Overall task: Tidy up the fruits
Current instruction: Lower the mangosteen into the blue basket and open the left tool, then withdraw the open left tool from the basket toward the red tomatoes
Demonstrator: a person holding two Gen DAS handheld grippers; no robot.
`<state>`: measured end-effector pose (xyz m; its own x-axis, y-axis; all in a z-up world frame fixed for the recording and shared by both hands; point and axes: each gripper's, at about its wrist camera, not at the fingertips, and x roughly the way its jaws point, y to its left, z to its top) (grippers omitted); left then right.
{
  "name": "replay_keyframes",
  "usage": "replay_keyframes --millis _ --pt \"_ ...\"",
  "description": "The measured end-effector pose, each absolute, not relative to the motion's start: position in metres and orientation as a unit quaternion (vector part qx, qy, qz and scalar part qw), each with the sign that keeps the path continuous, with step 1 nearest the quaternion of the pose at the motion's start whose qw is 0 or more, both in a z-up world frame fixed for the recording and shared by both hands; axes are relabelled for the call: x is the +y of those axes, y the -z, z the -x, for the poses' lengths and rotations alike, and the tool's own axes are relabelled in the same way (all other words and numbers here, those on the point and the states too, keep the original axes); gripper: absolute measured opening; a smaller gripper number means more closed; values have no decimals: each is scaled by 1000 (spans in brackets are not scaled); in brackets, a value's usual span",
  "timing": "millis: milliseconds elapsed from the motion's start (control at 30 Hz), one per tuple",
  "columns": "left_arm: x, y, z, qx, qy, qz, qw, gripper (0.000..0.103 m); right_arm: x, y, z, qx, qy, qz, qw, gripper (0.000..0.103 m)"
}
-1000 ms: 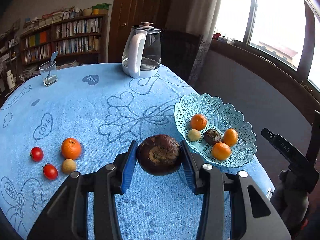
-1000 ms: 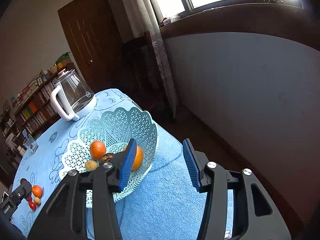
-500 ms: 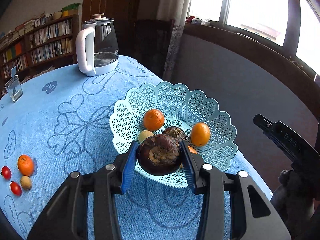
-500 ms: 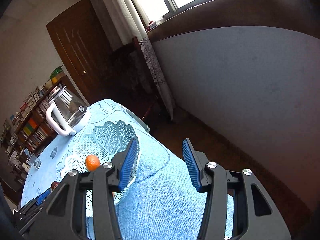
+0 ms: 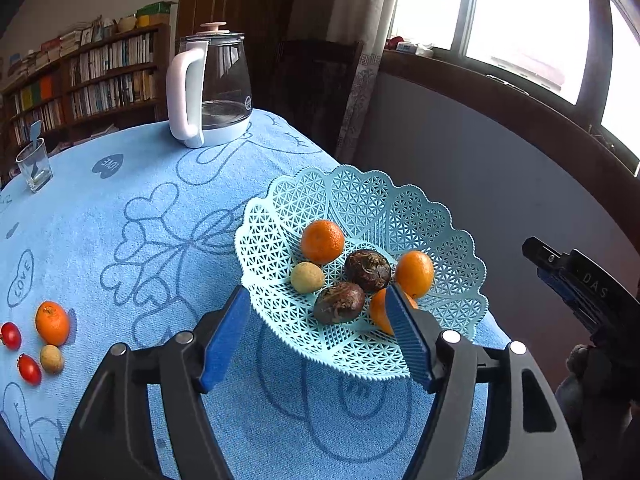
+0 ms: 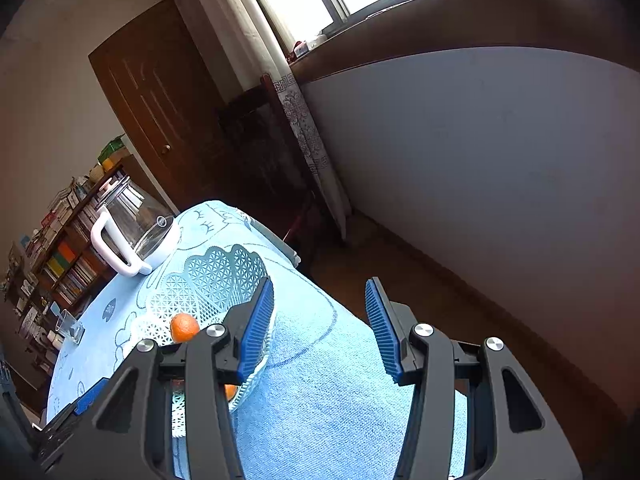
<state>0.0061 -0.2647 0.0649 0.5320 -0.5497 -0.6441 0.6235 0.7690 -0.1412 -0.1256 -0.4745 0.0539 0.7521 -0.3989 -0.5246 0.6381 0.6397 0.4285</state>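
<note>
Fruit (image 5: 339, 302) dropped in basket (image 5: 460, 232); left gripper (image 5: 316, 340) jaws just opening, wide, empty. Right gripper (image 6: 320, 322) idle, part-open, empty.

The left gripper (image 5: 316, 328) has just been opening its jaws, and nothing is pressed between the blue pads (image 5: 224, 338). A dark brown fruit (image 5: 338, 303) lies in the light blue basket (image 5: 448, 224), beside another dark fruit (image 5: 367, 271), three oranges and one small yellowish fruit (image 5: 307, 277)
</note>
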Motion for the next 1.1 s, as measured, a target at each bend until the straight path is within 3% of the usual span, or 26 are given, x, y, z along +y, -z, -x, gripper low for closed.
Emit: replay_keyframes --millis 133,800,900,1100 --pt "-256 -66 -6 351 327 -45 876 76 -477 -54 128 193 292 -314 882 50" --pt "-224 -66 8 357 296 -40 885 76 -500 -65 148 166 306 -347 871 50" --pt "-219 -67 9 357 290 -40 887 76 -498 -66 150 163 305 -346 872 55" --pt "-206 -65 6 361 274 -31 891 76 -496 -69 150 162 299 -343 876 55"
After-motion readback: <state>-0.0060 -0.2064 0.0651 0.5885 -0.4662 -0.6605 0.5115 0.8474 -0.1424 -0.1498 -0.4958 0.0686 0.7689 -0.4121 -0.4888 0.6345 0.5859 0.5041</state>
